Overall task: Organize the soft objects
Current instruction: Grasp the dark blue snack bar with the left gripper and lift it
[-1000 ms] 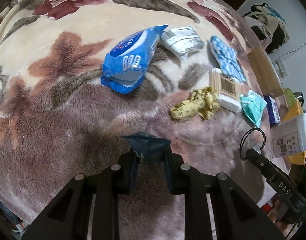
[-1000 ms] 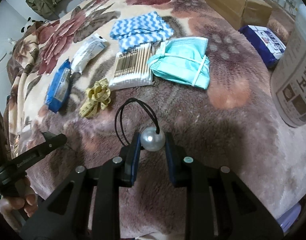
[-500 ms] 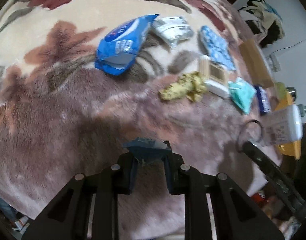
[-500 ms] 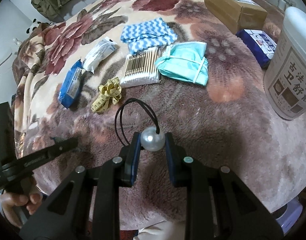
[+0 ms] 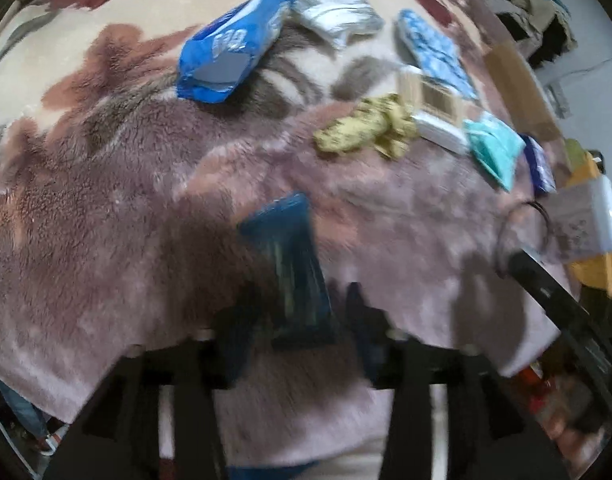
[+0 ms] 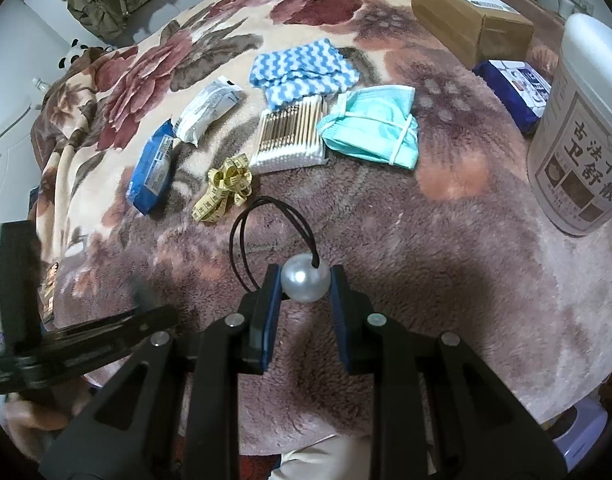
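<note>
Dark blue packet (image 5: 294,268) lies blurred on the blanket; pearl hair tie (image 6: 305,283) clamped, black loop free

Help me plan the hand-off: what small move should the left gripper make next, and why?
Probably lift the left gripper clear. Its jaws are opening and the dark blue packet lies between them on the blanket, pads apparently no longer pressing it. The right gripper holds the pearl hair tie.

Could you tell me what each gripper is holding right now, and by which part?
The right gripper clamps the hair tie's pearl bead. The left gripper is opening; the dark blue packet lies loose between its jaws.
</note>
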A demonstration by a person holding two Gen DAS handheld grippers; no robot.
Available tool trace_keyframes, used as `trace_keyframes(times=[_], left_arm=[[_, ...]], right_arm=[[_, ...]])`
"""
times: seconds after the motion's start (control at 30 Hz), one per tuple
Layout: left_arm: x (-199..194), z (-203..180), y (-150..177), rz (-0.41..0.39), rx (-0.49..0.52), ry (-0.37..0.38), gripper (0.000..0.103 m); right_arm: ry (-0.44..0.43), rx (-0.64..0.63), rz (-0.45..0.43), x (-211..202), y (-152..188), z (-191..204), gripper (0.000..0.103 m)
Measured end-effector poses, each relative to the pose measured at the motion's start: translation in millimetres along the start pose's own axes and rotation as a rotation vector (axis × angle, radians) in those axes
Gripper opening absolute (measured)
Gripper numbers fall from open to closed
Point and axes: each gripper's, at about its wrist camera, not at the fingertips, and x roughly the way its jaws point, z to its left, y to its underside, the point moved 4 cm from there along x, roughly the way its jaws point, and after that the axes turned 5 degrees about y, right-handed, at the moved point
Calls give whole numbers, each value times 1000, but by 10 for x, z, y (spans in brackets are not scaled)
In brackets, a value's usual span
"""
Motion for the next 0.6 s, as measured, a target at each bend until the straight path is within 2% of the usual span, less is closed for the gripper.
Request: trace_keyframes(times=[0.23,0.37,0.43,0.47,0.57,0.6], left_arm=[[61,173,-71,-82,-58,-24,52],[10,186,-179,-116,-92,-28,64],[72,180,-231,-99,-85,-76,64],[131,162,-244,-82,-77,-96,62],[276,157,-243,-9,-53,-139,24],[282,157,-238,-8,-46,-144,23]], right_arm=[[-5,11,9,54,6,-55,25],[-9,10,16,90,4,-63,25],[-10,12,20,105,2,-67,25],[-11,12,21,109,1,-72,25],[-11,13,24,115,2,-83,25],[-11,13,24,112,0,-85,25]])
